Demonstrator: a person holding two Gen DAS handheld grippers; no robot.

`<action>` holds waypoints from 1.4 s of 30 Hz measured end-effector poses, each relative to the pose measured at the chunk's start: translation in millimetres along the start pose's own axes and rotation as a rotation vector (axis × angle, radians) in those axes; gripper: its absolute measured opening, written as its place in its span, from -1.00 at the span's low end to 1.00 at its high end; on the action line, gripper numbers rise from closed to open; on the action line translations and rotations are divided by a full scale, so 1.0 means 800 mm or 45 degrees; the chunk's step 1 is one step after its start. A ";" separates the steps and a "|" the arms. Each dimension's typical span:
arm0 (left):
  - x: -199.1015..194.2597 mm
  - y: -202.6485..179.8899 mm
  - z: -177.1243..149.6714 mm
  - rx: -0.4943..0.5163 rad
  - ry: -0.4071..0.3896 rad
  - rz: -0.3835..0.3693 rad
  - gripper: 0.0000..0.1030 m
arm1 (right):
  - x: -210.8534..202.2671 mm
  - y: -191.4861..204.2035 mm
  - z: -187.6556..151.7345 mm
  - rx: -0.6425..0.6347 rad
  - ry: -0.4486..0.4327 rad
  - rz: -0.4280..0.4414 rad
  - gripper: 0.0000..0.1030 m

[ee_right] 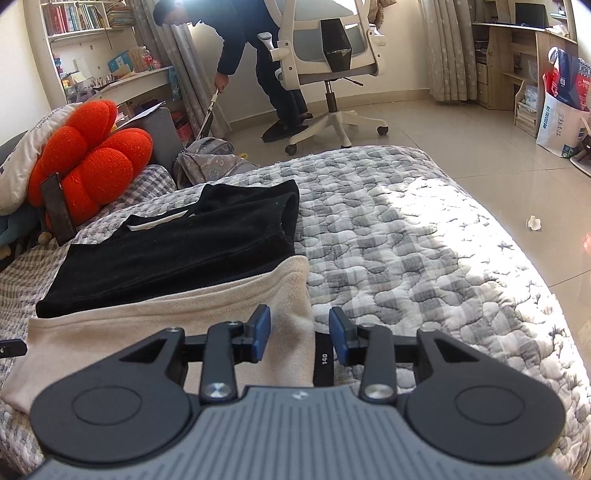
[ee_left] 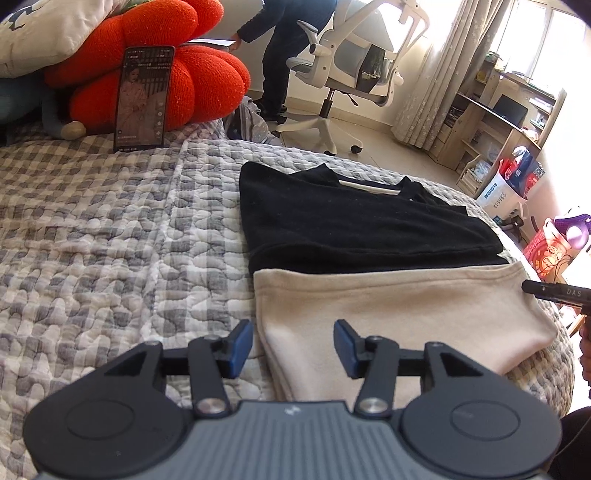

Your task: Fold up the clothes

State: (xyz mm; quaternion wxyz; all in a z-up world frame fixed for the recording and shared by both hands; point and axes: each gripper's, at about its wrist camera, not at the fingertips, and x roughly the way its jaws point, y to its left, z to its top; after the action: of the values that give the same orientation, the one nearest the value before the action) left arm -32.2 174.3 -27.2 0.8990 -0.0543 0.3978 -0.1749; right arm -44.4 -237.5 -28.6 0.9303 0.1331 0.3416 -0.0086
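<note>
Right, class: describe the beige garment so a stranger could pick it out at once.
Find the grey checked quilted bedspread. Two folded garments lie on it side by side, touching. The beige fleecy garment is the one nearer both open grippers, pale beside the black folded top.

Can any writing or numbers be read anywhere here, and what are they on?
"DAS": on the black bar at the right edge of the left view.
"140": on the black strip between the fingers in the right view.
Phone screen, shopping bags, book spines: print too small or blurred to read.
</note>
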 end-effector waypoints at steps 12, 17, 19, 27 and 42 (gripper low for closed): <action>-0.039 -0.004 -0.014 0.158 0.083 -0.046 0.18 | -0.030 -0.002 -0.004 -0.002 0.124 0.104 -0.09; -0.052 -0.010 -0.026 0.263 0.082 -0.062 0.26 | -0.040 0.000 -0.011 -0.033 0.174 0.101 -0.03; -0.056 -0.012 -0.032 0.303 0.088 -0.084 0.28 | -0.043 -0.001 -0.014 -0.038 0.189 0.099 -0.03; -0.055 -0.013 -0.035 0.346 0.187 -0.059 0.28 | -0.047 -0.011 -0.012 0.040 0.309 0.090 -0.03; -0.029 0.054 -0.035 -0.446 0.391 -0.428 0.14 | -0.039 -0.063 -0.017 0.463 0.456 0.285 -0.03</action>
State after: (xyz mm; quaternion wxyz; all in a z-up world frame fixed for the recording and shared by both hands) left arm -55.0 224.1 -40.2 0.7634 -0.2469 0.5390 -0.2564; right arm -82.6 -285.0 -30.7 0.8112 0.3341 0.4765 0.0567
